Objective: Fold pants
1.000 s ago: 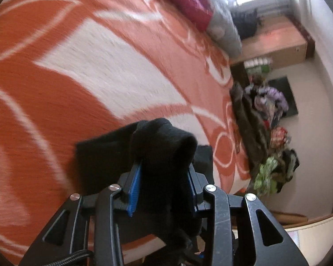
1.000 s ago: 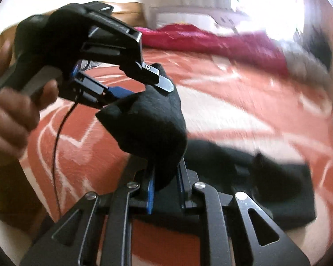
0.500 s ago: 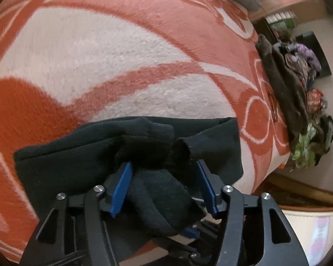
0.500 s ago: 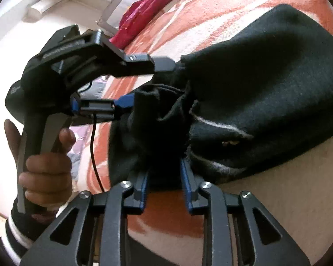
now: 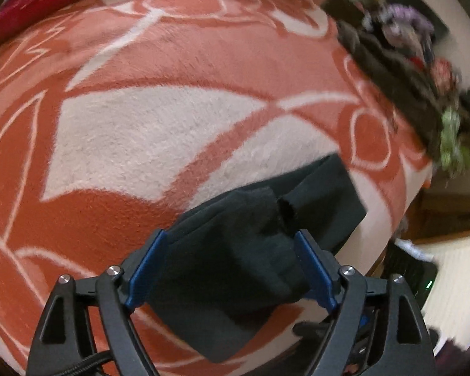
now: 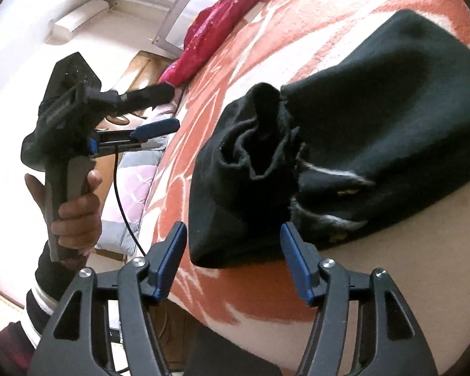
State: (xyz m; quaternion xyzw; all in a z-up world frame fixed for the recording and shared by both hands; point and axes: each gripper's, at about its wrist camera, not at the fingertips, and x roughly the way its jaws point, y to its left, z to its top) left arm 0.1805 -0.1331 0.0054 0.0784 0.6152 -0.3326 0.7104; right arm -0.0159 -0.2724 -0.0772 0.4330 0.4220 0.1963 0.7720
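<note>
The black pants (image 5: pixel 266 225) lie folded in a bundle on the orange-and-white blanket (image 5: pixel 141 131), near the bed's edge. My left gripper (image 5: pixel 231 260) looks down on them with its jaws opening wide. The right wrist view shows that left gripper (image 6: pixel 173 106) held up in a hand (image 6: pixel 75 216), off to the left of the pants (image 6: pixel 375 125), with nothing between its blue pads. My right gripper (image 6: pixel 233 250) points at the bundle's near end. Its jaws are opening, and the cloth lies just ahead between the pads, which stand off it.
A crimson quilt (image 6: pixel 209 22) lies along the far side of the bed. A heap of mixed clothes (image 5: pixel 422 87) sits by the bed's right edge. A black cable (image 6: pixel 122 200) hangs from the left gripper. Bare blanket (image 6: pixel 266 31) stretches beyond the pants.
Both grippers were shut on the bunched pants and have let go as their jaws spread. The pants dropped onto the blanket. The left gripper has drawn back and up from them.
</note>
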